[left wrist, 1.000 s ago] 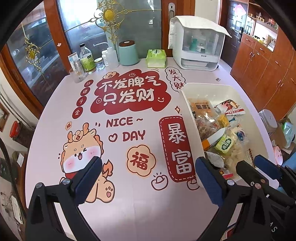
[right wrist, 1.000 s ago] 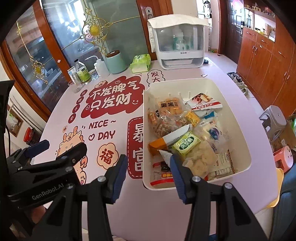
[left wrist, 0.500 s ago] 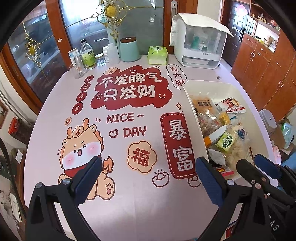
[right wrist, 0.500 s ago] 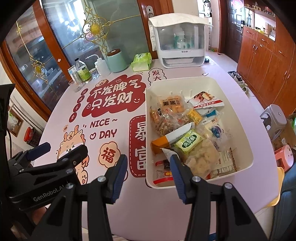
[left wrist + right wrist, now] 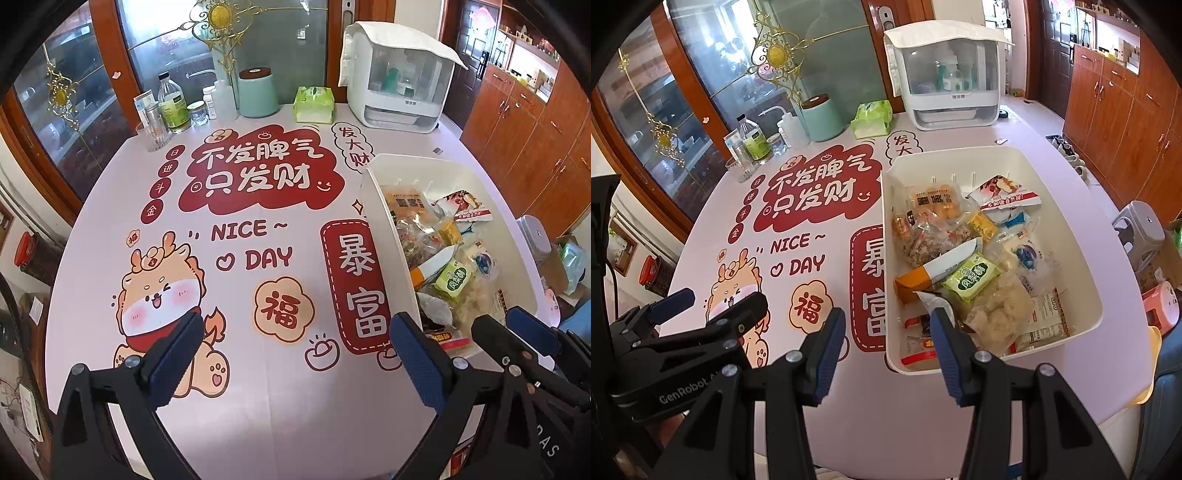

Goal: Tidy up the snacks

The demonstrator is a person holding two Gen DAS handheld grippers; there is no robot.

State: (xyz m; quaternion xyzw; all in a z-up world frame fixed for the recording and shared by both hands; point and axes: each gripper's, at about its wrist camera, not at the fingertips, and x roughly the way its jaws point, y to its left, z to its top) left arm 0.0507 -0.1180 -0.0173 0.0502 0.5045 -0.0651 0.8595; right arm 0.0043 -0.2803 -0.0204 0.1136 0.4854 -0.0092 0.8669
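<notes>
Both black two-finger grippers with blue pads hang above the table with their jaws apart and nothing between them: the left gripper spreads wide over the cartoon dragon and red lettering printed on the pale pink tablecloth, while the right gripper stands about half open over the near edge of the white rectangular plastic bin. That bin sits on the right side of the table and holds the loose pile of packaged snacks, among them a green packet and an orange-and-white pouch. At the far edge stand a mint-green canister, a green tissue pack and a white covered appliance.
</notes>
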